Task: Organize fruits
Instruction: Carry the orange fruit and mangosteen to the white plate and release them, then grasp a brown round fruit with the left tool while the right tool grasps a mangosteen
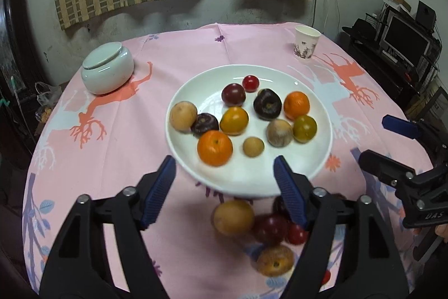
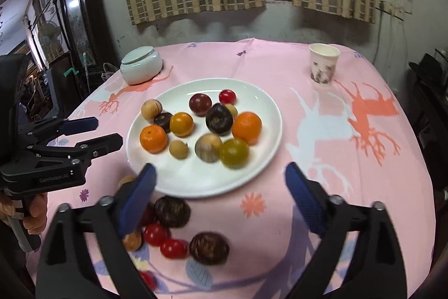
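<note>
Left gripper point(image 1: 224, 181) spread wide, nothing between the blue pads point(image 1: 158, 192), poised over the near rim of the plate point(image 1: 252, 184) without touching it. Right gripper point(image 2: 218, 195) likewise gaping, empty, one pad point(image 2: 137, 201) over the loose fruit, the other above bare cloth point(image 2: 336, 108). White plate sitting near the middle of the table, loaded with fruit: two oranges point(image 1: 215, 148), dark plums point(image 1: 267, 104), brown round ones point(image 1: 183, 116), a yellow-orange one point(image 1: 234, 121), a green one point(image 1: 305, 128), a small red one point(image 1: 250, 83) at the far rim. More fruit off the plate, scattered by the table's near edge: a brown one point(image 1: 233, 217), dark ones point(image 2: 172, 211), cherry tomatoes point(image 2: 155, 234), somewhat blurred. Lidded jar point(image 1: 107, 70) toward the far left corner, paper cup point(image 1: 305, 44) toward the far right corner, both well apart from the plate. Seen from the right wrist, a hand point(image 2: 33, 212) gripping the left gripper's handle at the left edge.
</note>
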A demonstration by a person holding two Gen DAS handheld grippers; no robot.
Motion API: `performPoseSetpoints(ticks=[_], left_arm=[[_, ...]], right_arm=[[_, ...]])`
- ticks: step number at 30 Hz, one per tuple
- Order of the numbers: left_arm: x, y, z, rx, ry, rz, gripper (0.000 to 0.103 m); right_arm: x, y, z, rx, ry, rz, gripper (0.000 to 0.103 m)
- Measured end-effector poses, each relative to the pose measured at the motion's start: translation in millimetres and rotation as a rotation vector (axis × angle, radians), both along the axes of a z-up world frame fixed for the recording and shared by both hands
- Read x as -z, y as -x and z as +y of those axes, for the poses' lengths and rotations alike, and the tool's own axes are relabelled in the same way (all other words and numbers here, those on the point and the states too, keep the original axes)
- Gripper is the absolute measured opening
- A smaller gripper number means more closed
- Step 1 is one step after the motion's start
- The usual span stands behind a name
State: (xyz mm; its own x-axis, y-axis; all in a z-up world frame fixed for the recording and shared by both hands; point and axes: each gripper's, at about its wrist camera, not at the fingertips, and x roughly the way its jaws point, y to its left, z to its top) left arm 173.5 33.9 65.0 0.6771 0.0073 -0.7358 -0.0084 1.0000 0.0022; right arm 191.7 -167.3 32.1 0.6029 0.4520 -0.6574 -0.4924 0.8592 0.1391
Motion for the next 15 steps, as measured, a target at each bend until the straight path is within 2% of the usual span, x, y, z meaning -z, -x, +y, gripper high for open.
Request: performPoseSetpoints(ticks=[6, 12, 15], left_arm=[[17.0, 34.9, -10.5, -0.004, 0.023, 0.016, 0.089], [48.8, 48.4, -20.6, -0.013, 0.013, 0.078, 0.089], [59.4, 51.7, -21.4, -0.009, 0.017, 0.090, 0.089]], right_arm=[[3.9, 36.7, 7.4, 0.019, 0.155, -0.058, 0.101], [17.2, 56.2, -1.5, 0.010, 0.078, -0.070, 0.101], [28.3, 52.0, -5.5, 0.012, 0.065, -0.036, 0.101]])
